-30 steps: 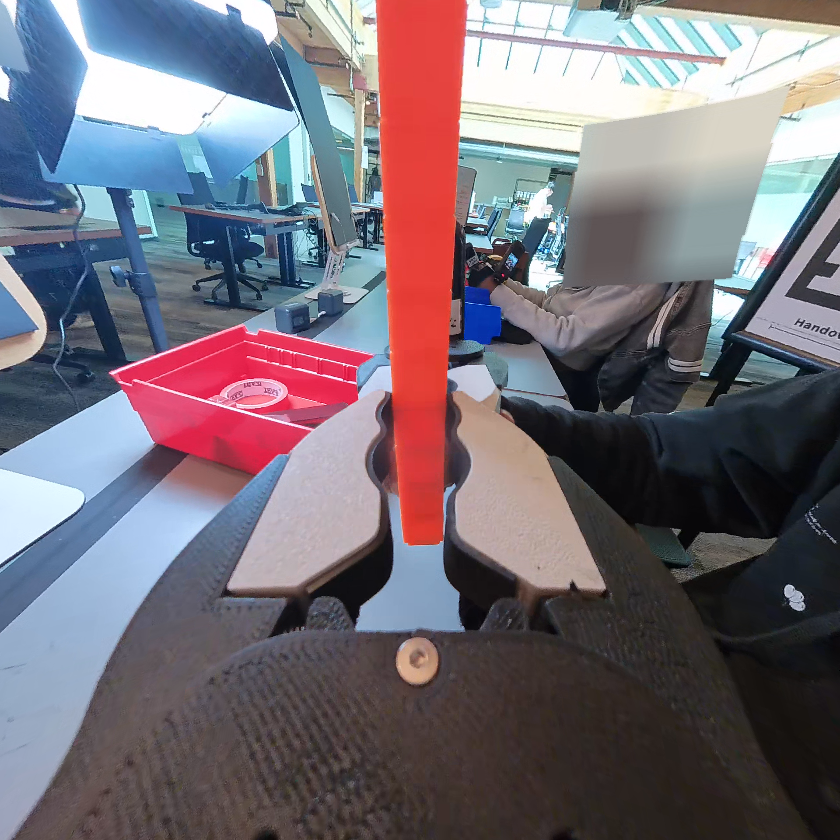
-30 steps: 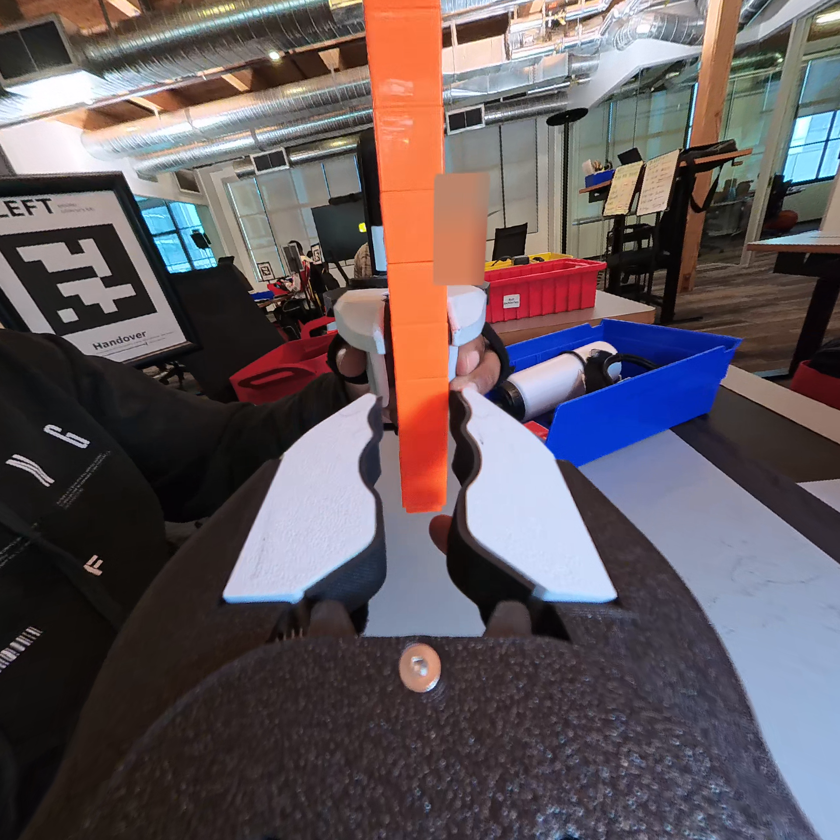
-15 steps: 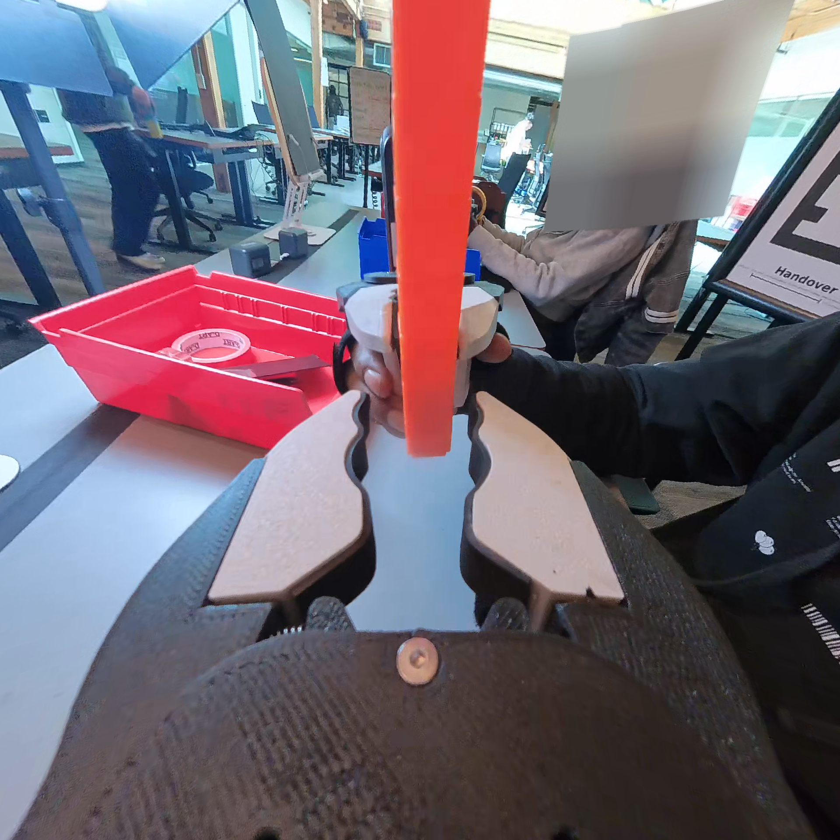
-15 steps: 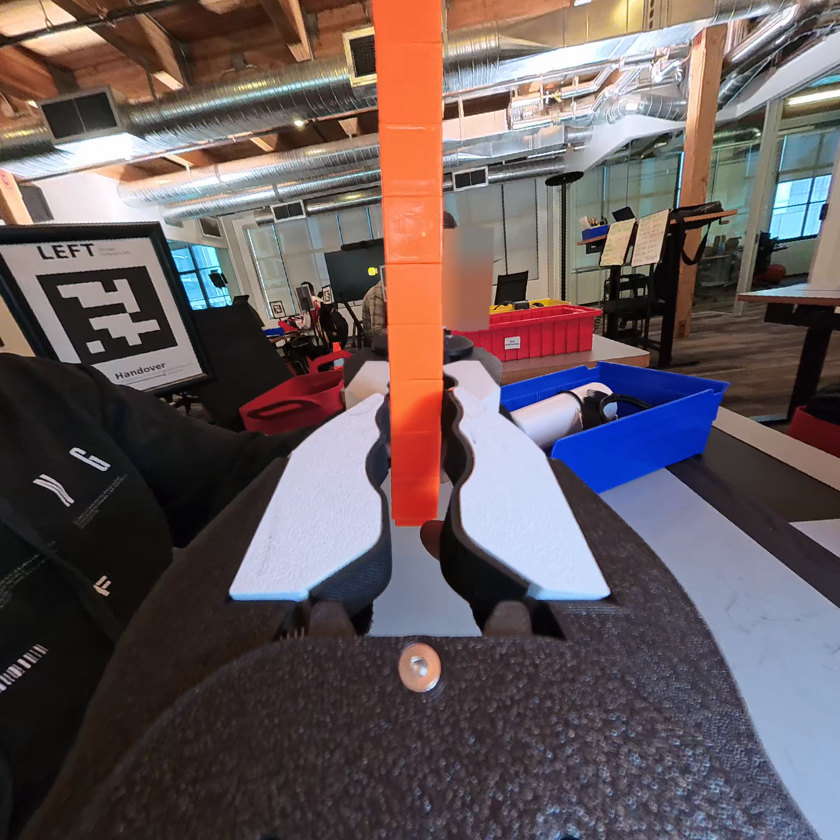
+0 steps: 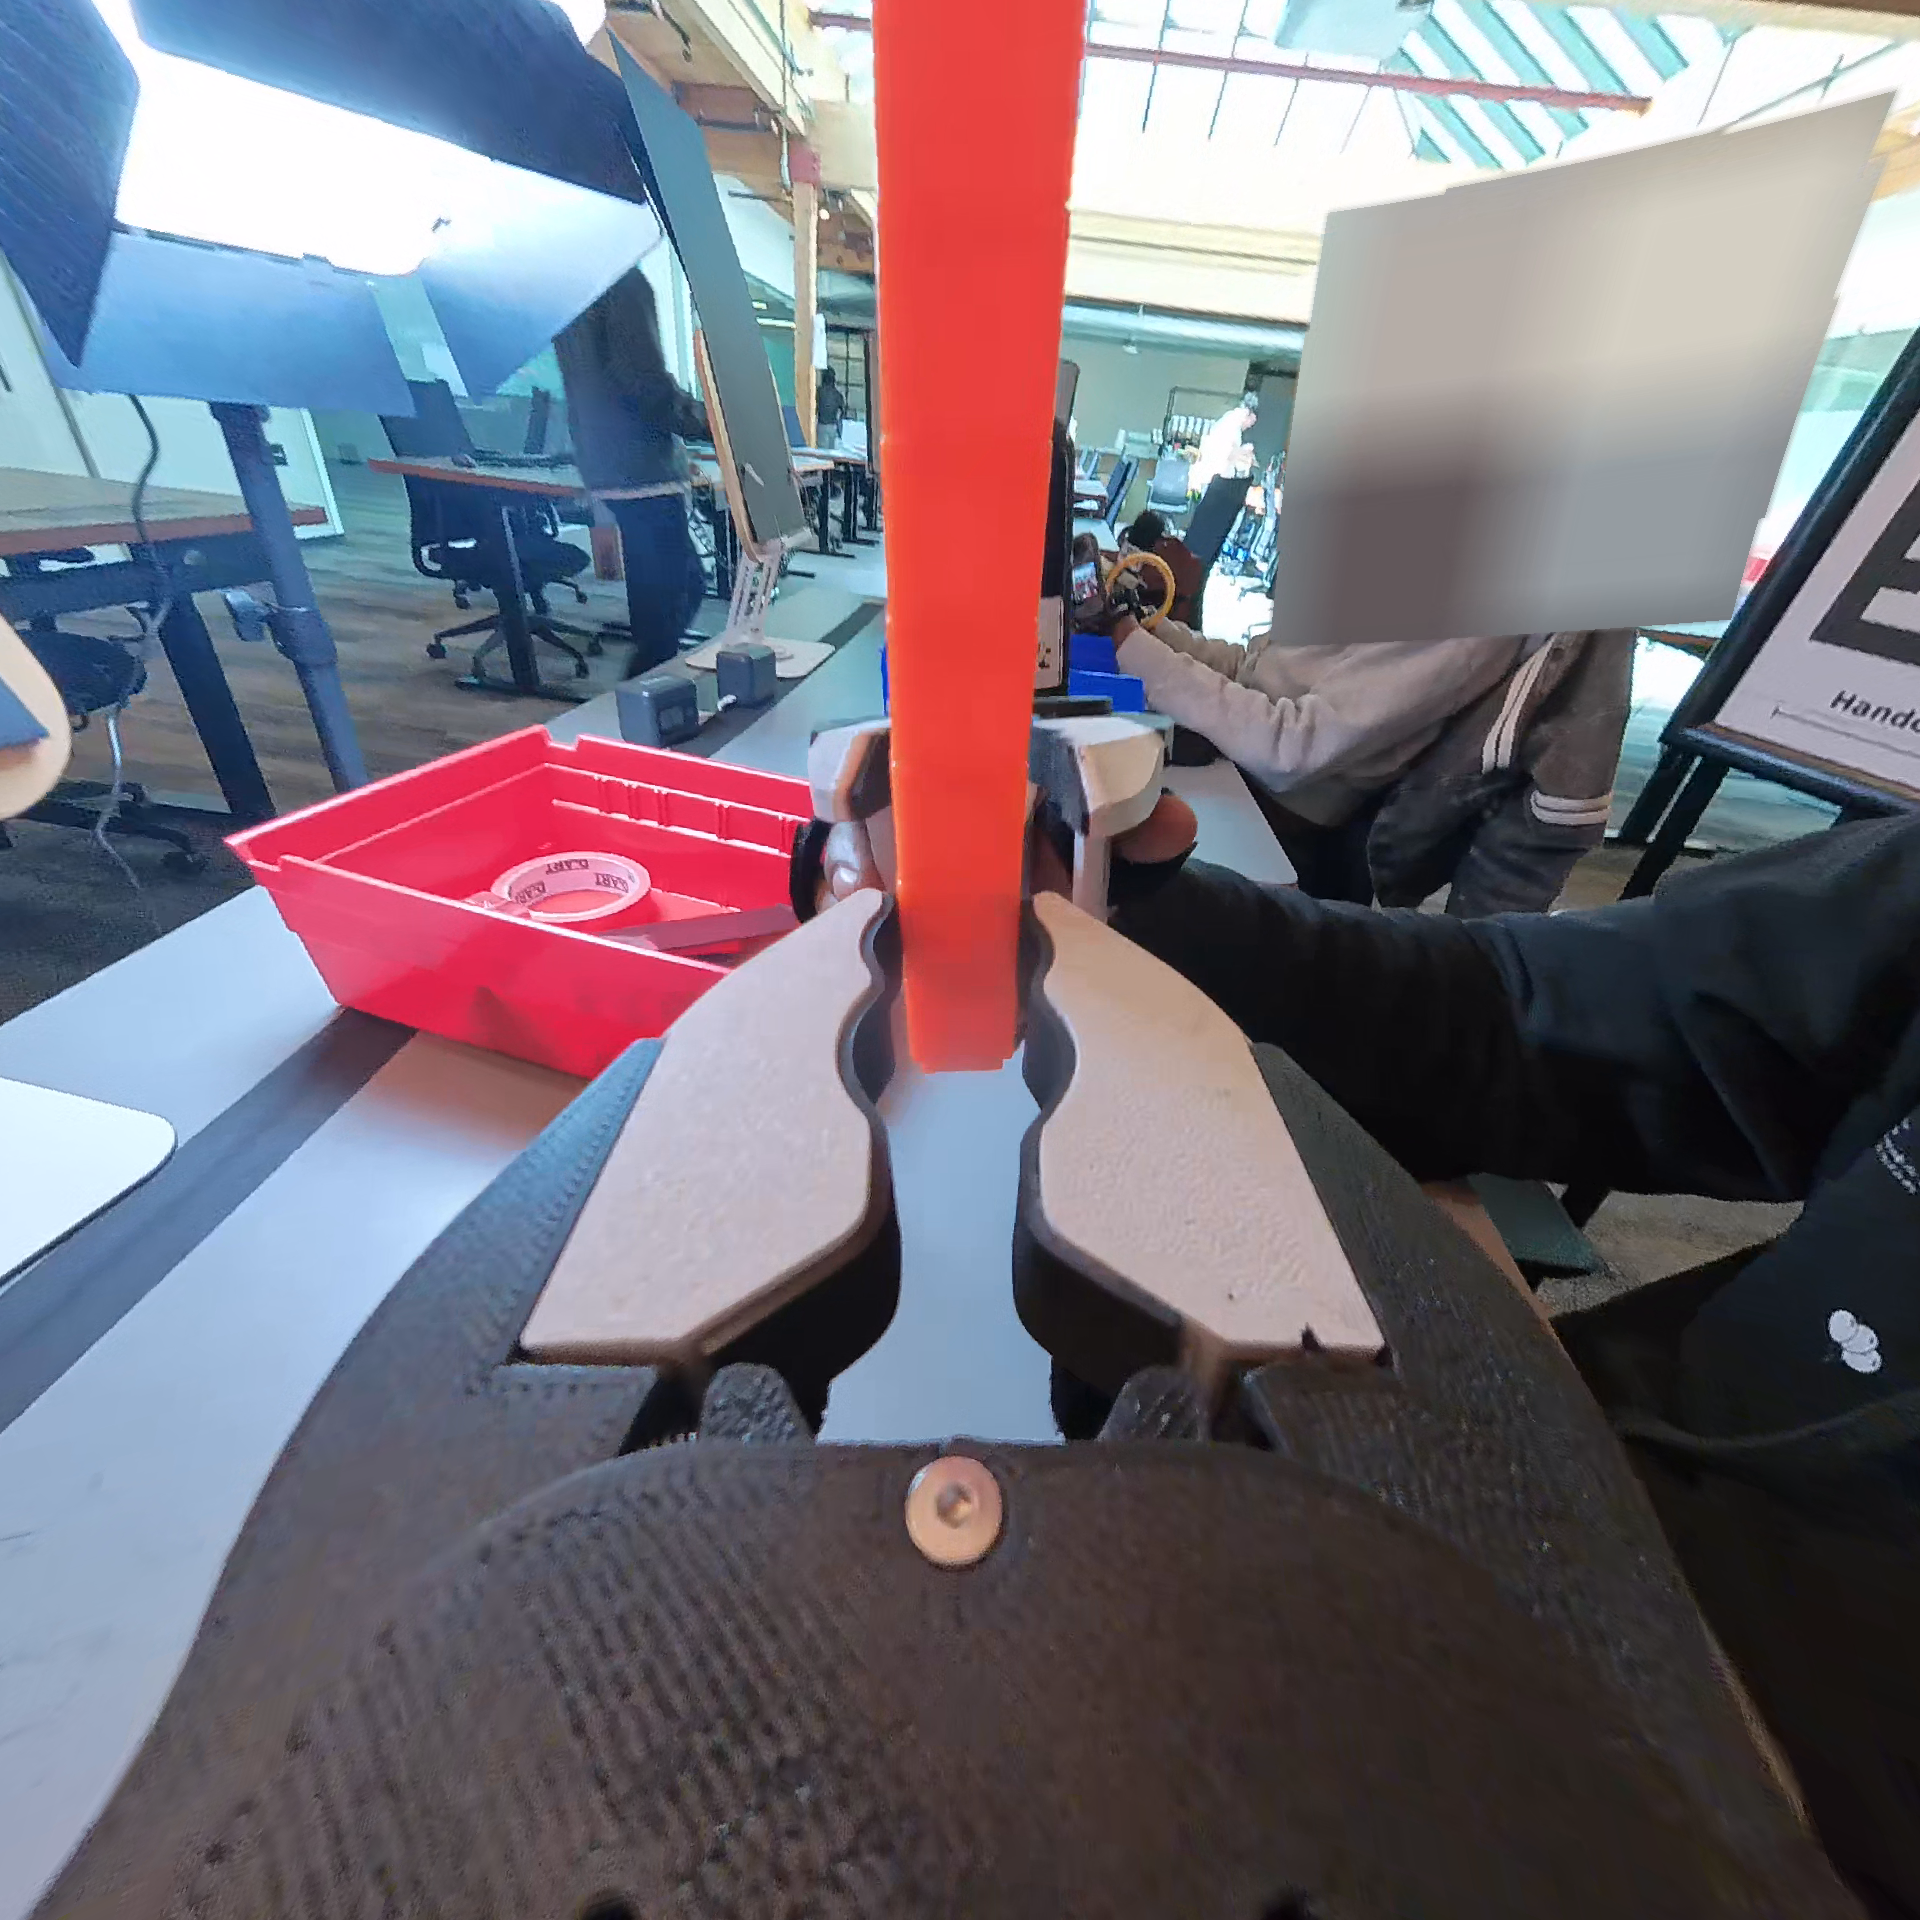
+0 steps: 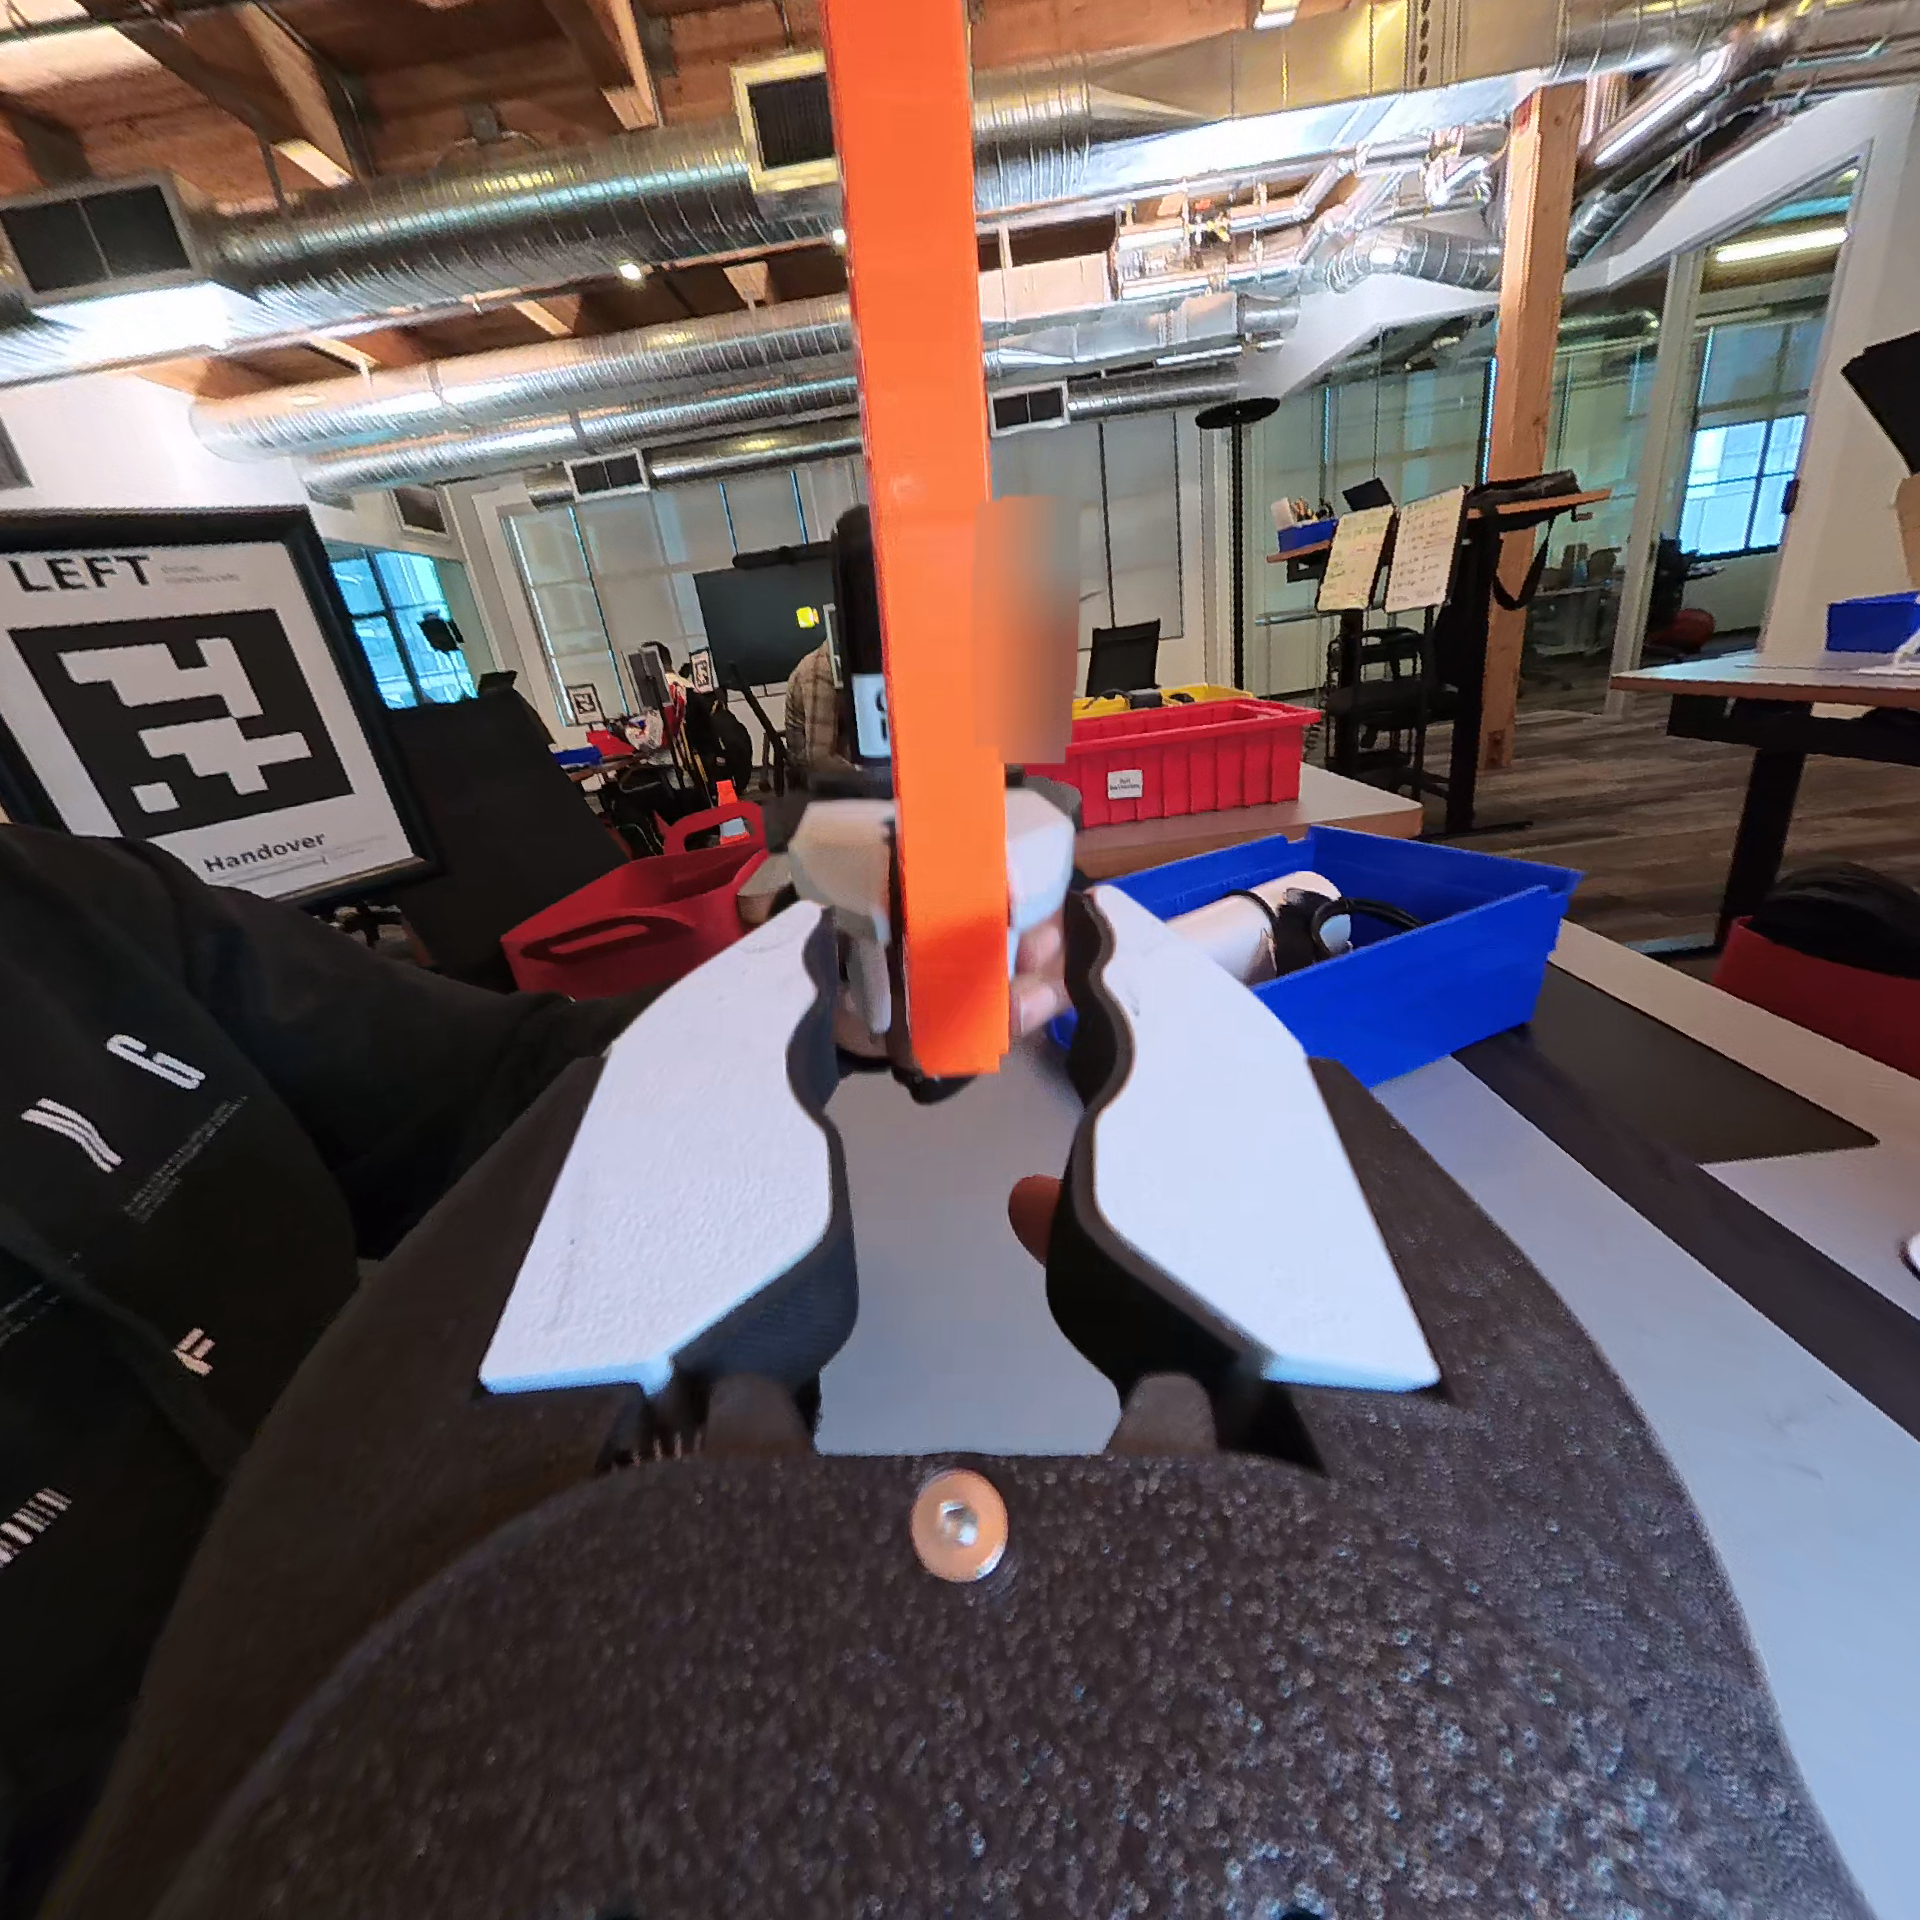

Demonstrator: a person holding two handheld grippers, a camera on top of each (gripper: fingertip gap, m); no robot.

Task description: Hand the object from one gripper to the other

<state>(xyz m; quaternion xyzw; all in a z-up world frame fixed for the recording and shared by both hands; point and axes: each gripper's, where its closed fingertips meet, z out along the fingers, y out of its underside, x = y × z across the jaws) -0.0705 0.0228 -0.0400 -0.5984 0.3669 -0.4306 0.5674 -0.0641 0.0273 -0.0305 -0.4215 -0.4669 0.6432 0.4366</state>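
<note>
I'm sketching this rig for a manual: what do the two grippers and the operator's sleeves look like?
The left gripper has tan, wavy-edged finger plates on a black textured body with a silver screw. The right gripper has white plates on a similar body. The black sleeve carries small white markings.

A red bin (image 5: 488, 940) sat on the grey surface (image 5: 187, 1226) ahead and to the left of the left tongs, holding a roll of white tape (image 5: 571, 888). Ahead and to the right of the right tongs, a blue bin (image 6: 1434, 966) held a white cylinder (image 6: 1236, 920) and a black cable (image 6: 1340, 920). A framed black-and-white marker sign (image 6: 177, 717) stood to their left, and a red crate (image 6: 1184, 758) rested on a farther surface beyond.
</note>
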